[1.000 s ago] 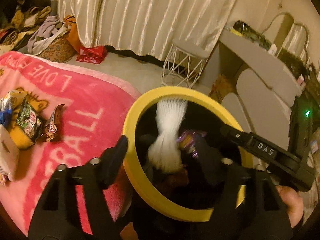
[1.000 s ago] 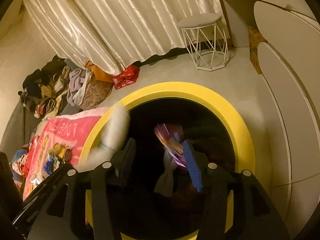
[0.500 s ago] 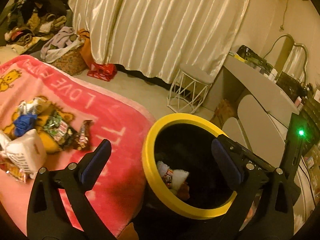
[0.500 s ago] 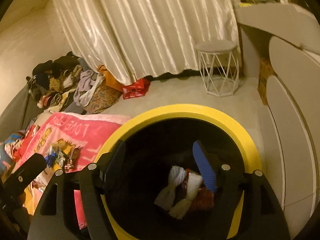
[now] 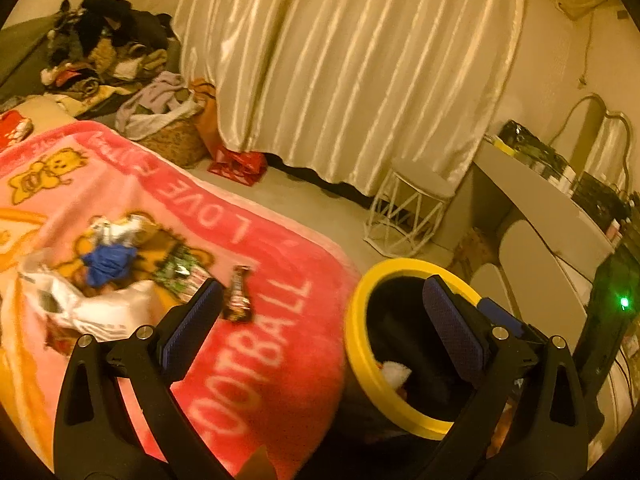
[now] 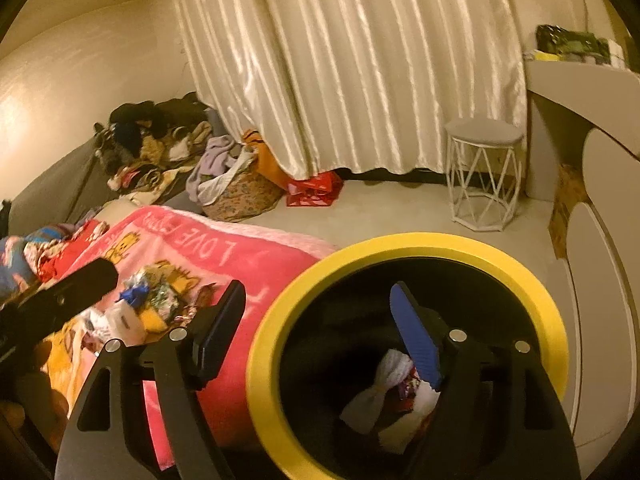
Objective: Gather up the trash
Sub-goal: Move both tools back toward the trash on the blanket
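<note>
Inside, the yellow-rimmed bin (image 6: pixel 404 246) holds white wrappers (image 6: pixel 384 384); both tools (image 5: pixel 320 316) (image 6: pixel 320 328) gape wide, empty.

Fleecy pink blanket (image 5: pixel 256 320), glossy satin curtain (image 5: pixel 352 64), smooth yellow-rimmed plastic bin (image 6: pixel 400 246).

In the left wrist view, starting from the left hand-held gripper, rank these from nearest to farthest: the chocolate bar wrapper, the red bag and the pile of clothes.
From the left hand-held gripper:
1. Chocolate bar wrapper, on the pink blanket beside its left finger.
2. Red bag, on the floor below the curtain.
3. Pile of clothes, far upper left.
</note>
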Demonstrator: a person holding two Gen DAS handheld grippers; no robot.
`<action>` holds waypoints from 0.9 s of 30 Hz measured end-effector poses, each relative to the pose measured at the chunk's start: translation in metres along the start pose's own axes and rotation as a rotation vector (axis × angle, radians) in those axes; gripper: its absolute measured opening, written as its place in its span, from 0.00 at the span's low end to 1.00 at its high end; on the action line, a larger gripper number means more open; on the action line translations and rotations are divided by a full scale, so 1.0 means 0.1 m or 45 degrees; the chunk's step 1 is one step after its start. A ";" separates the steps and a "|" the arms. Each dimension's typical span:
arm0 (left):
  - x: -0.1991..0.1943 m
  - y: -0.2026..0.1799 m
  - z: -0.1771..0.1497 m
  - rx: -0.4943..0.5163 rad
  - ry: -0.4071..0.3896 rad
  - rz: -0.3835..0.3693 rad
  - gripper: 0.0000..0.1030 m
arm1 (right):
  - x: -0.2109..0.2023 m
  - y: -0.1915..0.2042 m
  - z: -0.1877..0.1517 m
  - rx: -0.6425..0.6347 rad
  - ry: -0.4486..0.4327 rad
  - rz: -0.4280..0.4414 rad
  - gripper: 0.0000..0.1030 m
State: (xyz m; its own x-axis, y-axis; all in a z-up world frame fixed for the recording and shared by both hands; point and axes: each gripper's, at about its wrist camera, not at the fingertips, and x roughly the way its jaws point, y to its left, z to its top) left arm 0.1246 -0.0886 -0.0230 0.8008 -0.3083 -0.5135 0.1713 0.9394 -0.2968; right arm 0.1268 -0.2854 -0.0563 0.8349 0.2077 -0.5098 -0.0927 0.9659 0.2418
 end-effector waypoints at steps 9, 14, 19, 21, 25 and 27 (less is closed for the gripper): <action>-0.17 0.46 0.07 -0.085 -0.055 0.116 0.89 | 0.09 0.39 -0.07 -0.098 0.039 0.065 0.72; -0.21 0.78 0.09 -0.145 -0.056 0.195 0.89 | 0.21 0.60 -0.10 -0.138 0.089 0.100 0.72; -0.21 1.10 0.10 -0.203 -0.041 0.250 0.89 | 0.34 0.79 -0.13 -0.174 0.130 0.141 0.72; -0.20 1.21 0.11 -0.214 -0.034 0.267 0.89 | 0.41 0.87 -0.14 -0.185 0.150 0.155 0.72; -0.14 1.42 0.19 -0.225 -0.012 0.291 0.89 | 0.57 1.01 -0.13 -0.192 0.184 0.177 0.72; -0.07 1.49 0.24 -0.221 0.025 0.325 0.89 | 0.67 1.07 -0.12 -0.192 0.205 0.176 0.72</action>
State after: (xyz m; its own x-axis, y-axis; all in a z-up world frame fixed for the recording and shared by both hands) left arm 0.1591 0.0576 -0.0442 0.7936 -0.0700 -0.6044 -0.1361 0.9478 -0.2885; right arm 0.1665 -0.1661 -0.0748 0.7128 0.3493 -0.6082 -0.2897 0.9363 0.1983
